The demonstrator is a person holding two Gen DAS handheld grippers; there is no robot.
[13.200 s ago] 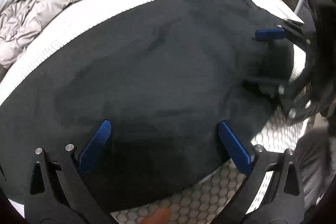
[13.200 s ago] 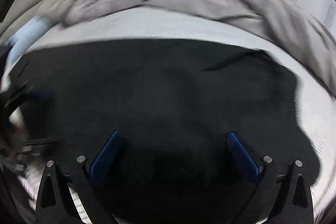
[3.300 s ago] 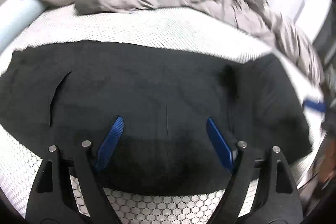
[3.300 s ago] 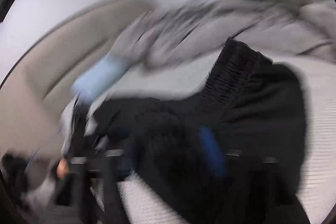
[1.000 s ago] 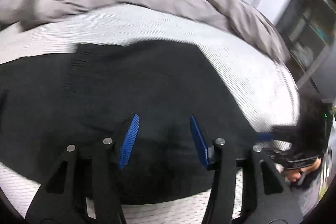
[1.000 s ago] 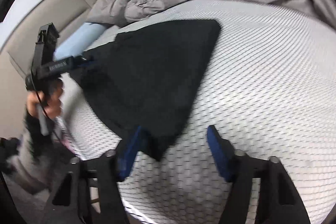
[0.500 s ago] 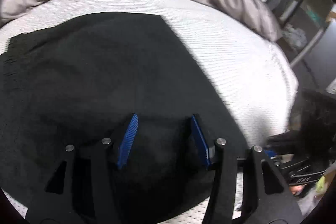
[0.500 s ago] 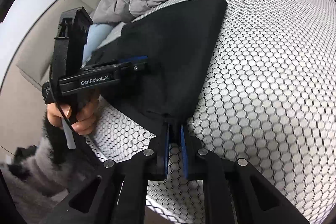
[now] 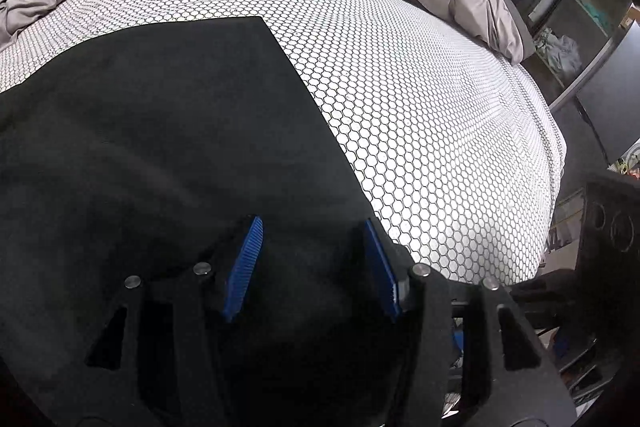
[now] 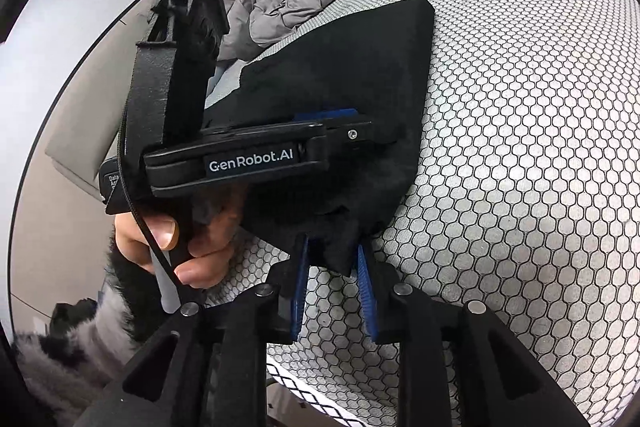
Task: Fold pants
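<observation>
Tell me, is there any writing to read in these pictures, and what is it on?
"GenRobot.AI": white letters on the side of the black left gripper, seen from the right wrist camera.
A small white label at that gripper's rear end is cut off and too small to read.
The left wrist view shows no readable text.

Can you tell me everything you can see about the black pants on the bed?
The black pants look soft and matte, folded into a flat, straight-edged shape on the white honeycomb-patterned bed cover. The right gripper has its blue pads around the near corner. The left gripper is over the cloth, jaws apart.
</observation>
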